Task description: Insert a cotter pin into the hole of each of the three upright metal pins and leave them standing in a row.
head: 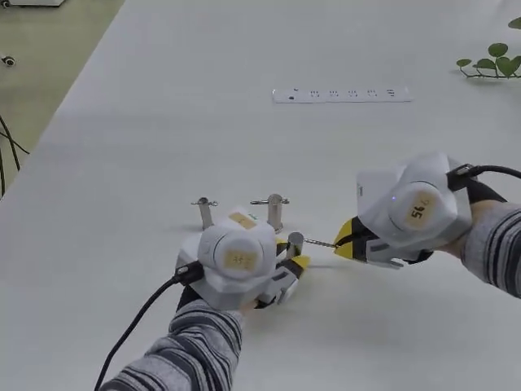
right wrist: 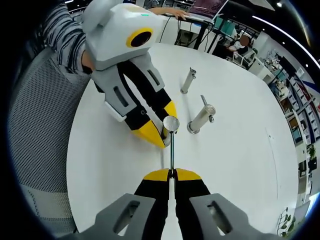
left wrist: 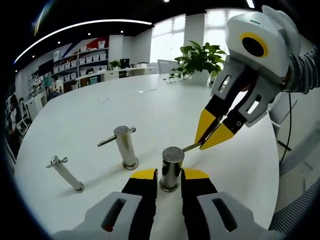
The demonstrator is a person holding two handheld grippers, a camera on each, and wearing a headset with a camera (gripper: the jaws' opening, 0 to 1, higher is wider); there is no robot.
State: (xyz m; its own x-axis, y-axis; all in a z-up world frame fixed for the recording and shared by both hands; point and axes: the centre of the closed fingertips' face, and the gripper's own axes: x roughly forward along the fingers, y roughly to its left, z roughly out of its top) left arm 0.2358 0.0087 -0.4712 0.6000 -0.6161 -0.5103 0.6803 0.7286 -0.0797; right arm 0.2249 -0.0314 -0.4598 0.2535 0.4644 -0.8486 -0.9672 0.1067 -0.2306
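Head view first, for the count: three metal pins stand upright on the white table [head: 146, 138], and I count three cotter pins and my two grippers. The first pin [head: 205, 213] and the second pin [head: 275, 211] stand side by side in a row, each with a cotter pin through its top, one [head: 203, 201] on the first and one [head: 269, 200] on the second. The third pin [head: 295, 243] stands nearer to me, just beside the second and off its right side.

My left gripper [head: 291, 252] has its jaws closed in on the third pin. In the left gripper view the two yellow-tipped jaws sit against either side of the pin's lower half, with only the pin's own width between them, and its base is on the table.

My right gripper [head: 340, 243] has its jaws pressed together on the last cotter pin [head: 321, 242], holding it by the end nearest the jaws. In the right gripper view the cotter pin runs straight out from the closed tips to the third pin and meets it just under the top. I cannot tell whether the tip is in the hole or only touching the side.

Farther back on the table lies a white power strip [head: 342, 95], well apart from the pins, and a green plant [head: 492, 63] sits at the right edge.
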